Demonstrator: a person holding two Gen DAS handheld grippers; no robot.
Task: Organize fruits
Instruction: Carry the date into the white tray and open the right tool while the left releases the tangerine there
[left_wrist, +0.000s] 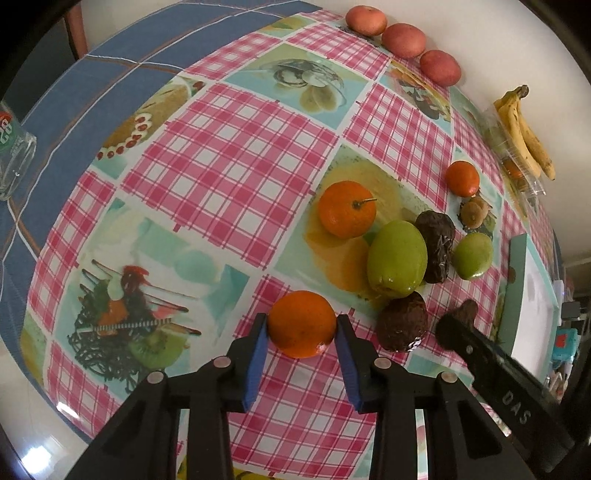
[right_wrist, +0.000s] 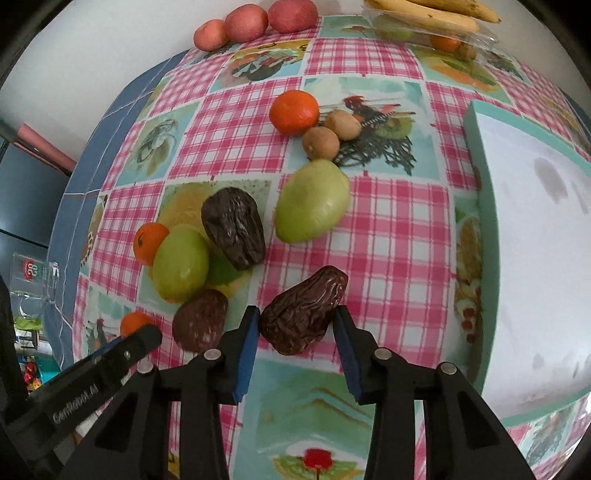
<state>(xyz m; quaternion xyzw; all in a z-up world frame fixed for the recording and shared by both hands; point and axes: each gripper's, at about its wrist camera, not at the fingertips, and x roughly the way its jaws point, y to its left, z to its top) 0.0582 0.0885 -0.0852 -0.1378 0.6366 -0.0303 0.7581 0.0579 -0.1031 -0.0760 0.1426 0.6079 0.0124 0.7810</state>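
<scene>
I have a mandarin (left_wrist: 301, 324) sitting between the left gripper (left_wrist: 301, 334) pads, one blue pad against each flank — closed on it, as far as I can judge, though I can't tell whether it is lifted clear of the cloth (left_wrist: 229, 155). The right gripper (right_wrist: 295, 325) has a date (right_wrist: 301, 312) the same way: its left pad touches the stem end, its right pad sits at the other flank. The date's long axis runs on a diagonal, up and to the right, so the fingers bite across the fatter lower half, not the ends.

Taking the big green fruit (left_wrist: 397, 258) as my mark: the held mandarin lies nearer me and to its left, a second mandarin with a stalk (left_wrist: 347, 208) just beyond it to the left, one dark date (left_wrist: 436, 245) pressed against its right side and another (left_wrist: 402, 321) just nearer me. A smaller green fruit (left_wrist: 473, 255) is past the first date, then two kiwis (left_wrist: 474, 211) and a third mandarin (left_wrist: 461, 178). Well beyond, three apples (left_wrist: 404, 40) line the far edge and bananas (left_wrist: 526, 131) rest on a clear tub.

The teal tray (right_wrist: 476, 147) lies to the right of the held date — the right hand is much the nearer to it, so I judge the date should go first.
</scene>
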